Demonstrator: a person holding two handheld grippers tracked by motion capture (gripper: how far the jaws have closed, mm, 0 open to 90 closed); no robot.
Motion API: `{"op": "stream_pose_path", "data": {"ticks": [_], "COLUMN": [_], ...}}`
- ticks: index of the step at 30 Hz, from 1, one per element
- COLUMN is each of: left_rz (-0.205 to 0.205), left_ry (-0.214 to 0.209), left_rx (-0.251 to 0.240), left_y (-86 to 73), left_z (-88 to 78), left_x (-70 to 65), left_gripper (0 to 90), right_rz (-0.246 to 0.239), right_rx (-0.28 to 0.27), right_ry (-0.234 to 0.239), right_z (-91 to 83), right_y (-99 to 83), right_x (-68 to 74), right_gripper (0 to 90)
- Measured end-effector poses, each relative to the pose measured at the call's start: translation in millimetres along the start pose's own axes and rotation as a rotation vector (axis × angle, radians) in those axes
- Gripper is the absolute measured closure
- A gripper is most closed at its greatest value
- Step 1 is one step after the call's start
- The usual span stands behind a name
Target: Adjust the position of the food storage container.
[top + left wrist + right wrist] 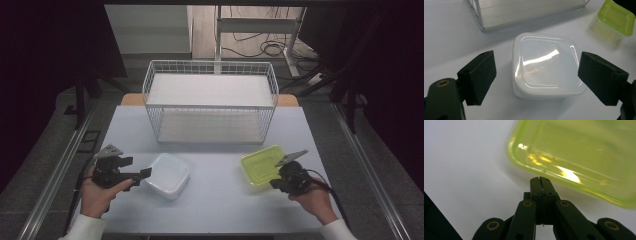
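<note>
Left gripper (pixel 142 175): jaws wide apart, straddling white translucent square plastic container with lid (pixel 546 67); pads level with its sides but not pressing, so likely lined up for side grasp. White container sits on pale table (pixel 215 205), front left, ahead of white wire basket (pixel 210 102). Lime-green translucent plastic container (pixel 261 166) front right, near edge tilted up. Right gripper (pixel 540 180): jaws together, tips at green rim; whether rim is pinched, cannot tell.
</note>
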State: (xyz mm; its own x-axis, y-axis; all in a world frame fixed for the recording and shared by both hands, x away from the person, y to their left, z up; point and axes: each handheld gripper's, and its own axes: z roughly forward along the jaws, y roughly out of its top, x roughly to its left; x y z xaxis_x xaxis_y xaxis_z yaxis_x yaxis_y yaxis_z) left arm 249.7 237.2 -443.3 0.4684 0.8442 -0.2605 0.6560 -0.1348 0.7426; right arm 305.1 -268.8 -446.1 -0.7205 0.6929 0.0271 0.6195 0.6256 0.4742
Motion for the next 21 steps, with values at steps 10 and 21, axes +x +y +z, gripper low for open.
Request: {"op": "stream_pose_path", "data": {"ticks": [10, 21], "left_rz": [-0.004, -0.004], "left_ry": [-0.007, -0.013], "left_rx": [0.005, 0.01], "left_y": [1.3, 0.3], "left_z": [2.7, 4.0], "left_x": [-2.0, -4.0], "left_gripper": [14.5, 14.4], "right_rz": [0.207, 0.111], "right_rx": [-0.006, 0.037], "right_ry": [-0.142, -0.076], "right_z": [1.0, 25.1], "right_y": [-4.0, 6.0], "right_x": [-90.4, -67.3], "right_gripper": [89.0, 89.0]}}
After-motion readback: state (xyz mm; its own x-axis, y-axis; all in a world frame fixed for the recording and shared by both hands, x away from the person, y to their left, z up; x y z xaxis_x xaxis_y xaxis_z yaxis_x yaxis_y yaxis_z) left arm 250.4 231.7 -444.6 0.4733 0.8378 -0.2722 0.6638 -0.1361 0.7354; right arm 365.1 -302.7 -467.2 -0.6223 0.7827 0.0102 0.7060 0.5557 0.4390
